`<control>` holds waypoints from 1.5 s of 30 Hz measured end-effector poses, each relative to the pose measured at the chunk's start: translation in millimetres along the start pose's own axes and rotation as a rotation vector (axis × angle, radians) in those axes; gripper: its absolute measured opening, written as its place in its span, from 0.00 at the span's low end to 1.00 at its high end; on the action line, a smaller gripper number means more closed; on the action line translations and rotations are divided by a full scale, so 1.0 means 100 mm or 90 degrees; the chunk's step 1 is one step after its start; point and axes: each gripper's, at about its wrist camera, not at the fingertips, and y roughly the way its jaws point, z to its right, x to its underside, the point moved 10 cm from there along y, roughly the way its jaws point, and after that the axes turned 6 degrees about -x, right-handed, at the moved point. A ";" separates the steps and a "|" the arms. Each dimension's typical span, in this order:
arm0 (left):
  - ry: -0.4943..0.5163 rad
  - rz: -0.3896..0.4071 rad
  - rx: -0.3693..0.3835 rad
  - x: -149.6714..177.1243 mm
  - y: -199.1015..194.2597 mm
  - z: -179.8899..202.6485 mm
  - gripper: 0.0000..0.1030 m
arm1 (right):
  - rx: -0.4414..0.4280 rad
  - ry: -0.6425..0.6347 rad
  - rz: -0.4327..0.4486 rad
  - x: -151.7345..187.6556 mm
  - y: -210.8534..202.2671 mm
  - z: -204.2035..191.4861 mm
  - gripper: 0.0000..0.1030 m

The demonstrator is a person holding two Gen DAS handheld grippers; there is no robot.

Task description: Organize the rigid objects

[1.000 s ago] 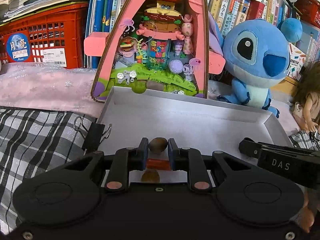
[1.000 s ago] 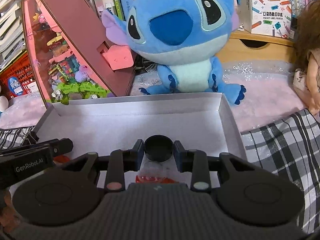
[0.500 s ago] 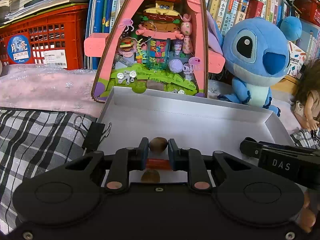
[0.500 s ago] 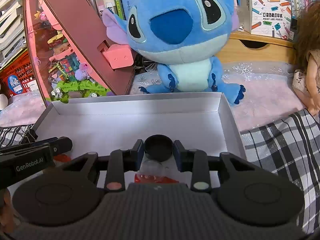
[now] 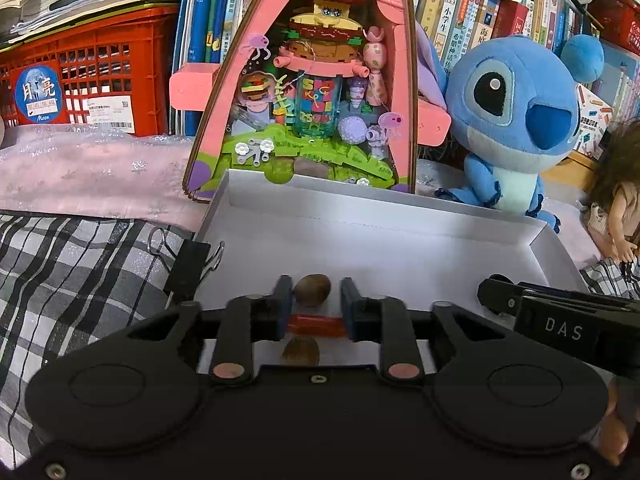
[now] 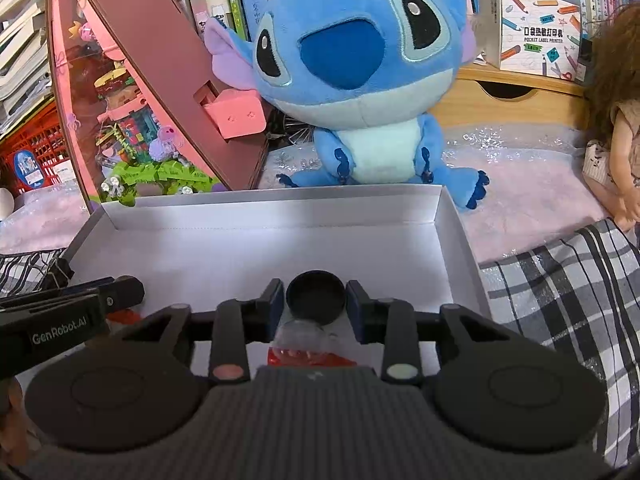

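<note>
A shallow white box (image 5: 360,236) lies in front of me; it also shows in the right wrist view (image 6: 256,248). My left gripper (image 5: 312,292) is shut on a small brown oval object (image 5: 313,289), held over the box's near part. My right gripper (image 6: 315,298) is shut on a round black cap (image 6: 315,296) with a clear bottle body below it, over the box's near right part. Each gripper shows at the edge of the other's view: the right one (image 5: 560,316) and the left one (image 6: 72,312).
A black binder clip (image 5: 188,268) lies on the checked cloth (image 5: 80,272) at the box's left edge. Behind the box stand a pink toy diorama (image 5: 320,92), a blue plush (image 6: 352,72), a red crate (image 5: 88,68), books and a doll (image 6: 616,128).
Both grippers have held their objects the whole time. The left view has drifted slightly back from the box; the right gripper has barely moved.
</note>
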 end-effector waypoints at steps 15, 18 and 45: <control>0.007 0.051 -0.018 -0.04 -0.49 -0.06 0.74 | 0.003 0.012 0.067 -0.08 -0.40 0.02 0.77; 0.022 0.068 -0.021 -0.02 -0.69 -0.08 0.76 | 0.002 0.007 0.085 -0.09 -0.57 0.01 0.81; 0.038 0.097 -0.020 1.20 -1.76 -0.29 0.83 | 0.015 -0.090 0.170 0.92 -1.70 -0.29 0.93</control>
